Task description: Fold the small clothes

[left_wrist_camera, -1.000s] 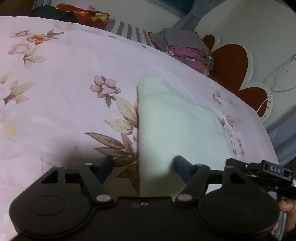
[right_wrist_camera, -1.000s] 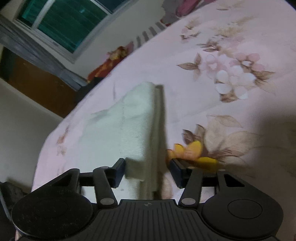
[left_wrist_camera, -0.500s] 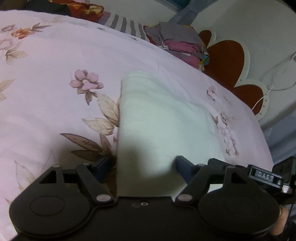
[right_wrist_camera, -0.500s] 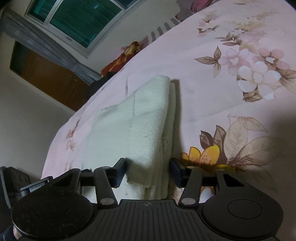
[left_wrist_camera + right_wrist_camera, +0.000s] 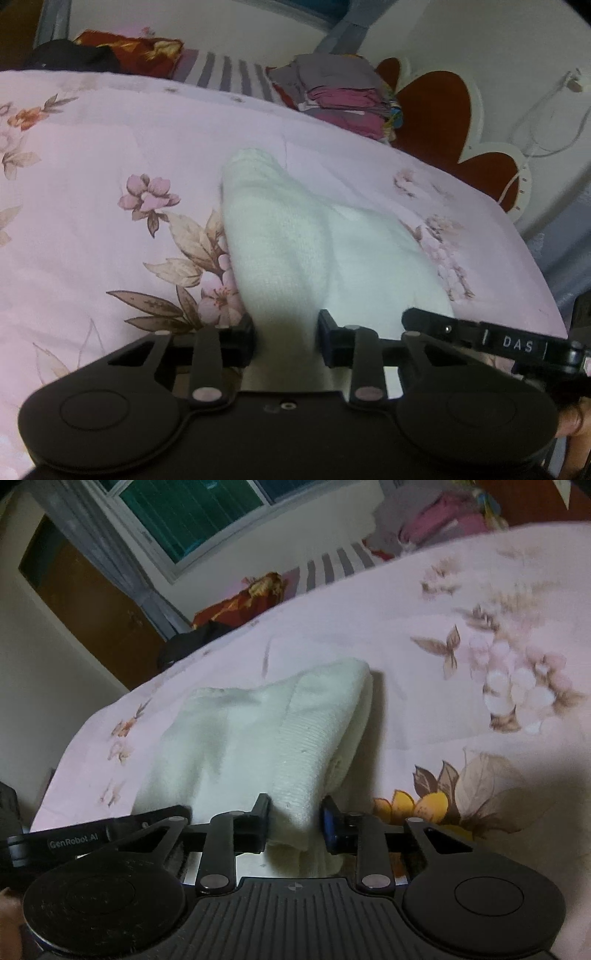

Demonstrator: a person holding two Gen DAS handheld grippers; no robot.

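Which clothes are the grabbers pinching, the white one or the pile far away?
The white knit garment. Both the left gripper and right gripper pinch its near edge; the folded clothes pile sits untouched by the headboard.

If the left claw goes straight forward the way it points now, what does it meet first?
The left claw already has the white knit garment between its fingers, so it would push further into that cloth first. Beyond it lies the floral bedsheet; depth there is unclear.
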